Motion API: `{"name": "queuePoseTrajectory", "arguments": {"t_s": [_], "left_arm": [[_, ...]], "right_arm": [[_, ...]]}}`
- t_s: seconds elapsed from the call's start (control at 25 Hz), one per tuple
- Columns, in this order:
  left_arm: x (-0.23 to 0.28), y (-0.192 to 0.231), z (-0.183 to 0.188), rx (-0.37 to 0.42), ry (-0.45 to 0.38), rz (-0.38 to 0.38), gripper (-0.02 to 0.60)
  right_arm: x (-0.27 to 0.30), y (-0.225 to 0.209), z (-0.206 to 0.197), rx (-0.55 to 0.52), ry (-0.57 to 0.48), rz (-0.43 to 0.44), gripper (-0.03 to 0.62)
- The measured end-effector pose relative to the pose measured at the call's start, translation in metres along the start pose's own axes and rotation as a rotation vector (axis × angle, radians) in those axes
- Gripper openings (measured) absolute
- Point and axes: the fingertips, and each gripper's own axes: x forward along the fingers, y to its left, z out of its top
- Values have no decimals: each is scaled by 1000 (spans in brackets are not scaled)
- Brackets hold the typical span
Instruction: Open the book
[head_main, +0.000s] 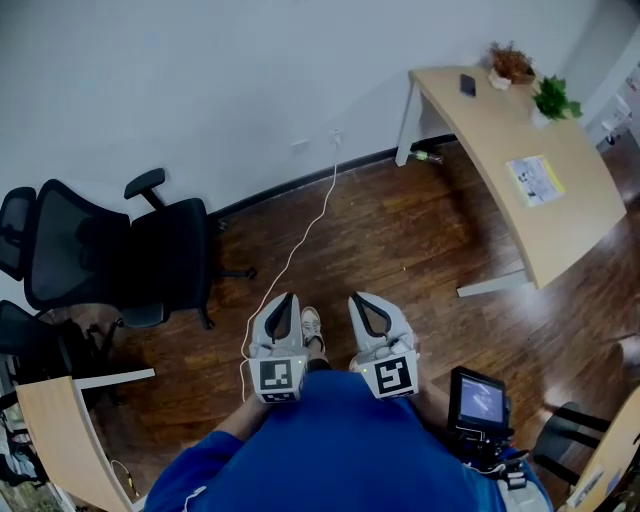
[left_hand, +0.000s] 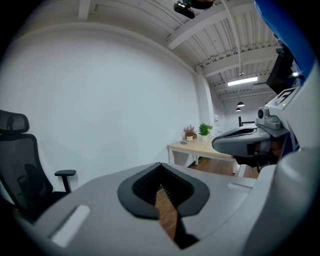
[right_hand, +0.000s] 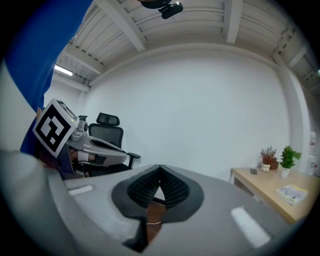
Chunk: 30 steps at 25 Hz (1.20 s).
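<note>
Jaws on the left gripper and the right gripper are clenched shut on nothing, both held close to the person over the wooden floor. I judge this the approach step — the book lies flat on the tabletop, well apart from them, toward its near end, short of the plants at the far corner. Next: reach it, part the jaws, catch the cover's edge.

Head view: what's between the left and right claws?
The person's white shoe on the wood floor, between left claw and right claw; head view shows it.
</note>
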Motion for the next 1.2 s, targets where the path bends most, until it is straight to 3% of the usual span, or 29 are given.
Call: {"name": "queuePoseTrajectory", "arguments": {"t_s": [0.32,0.68,0.8,0.96,1.2], "left_arm": [[93,63,27,11,-29,-125,8],[169,77,48,23,-48,-291,8],[185,65,48,20,-23,-341,8],[210,35,58,36,-53,-411,8],[252,-57,85,75,-57,-543,8]], "right_arm": [[92,-33,25,-6,26,-117,3],[140,-77,27,30,80,-277,3],[137,-95,21,48,100,-324,3],[125,-125,11,60,95,-399,3],[78,-204,1,88,81,-525,3]]}}
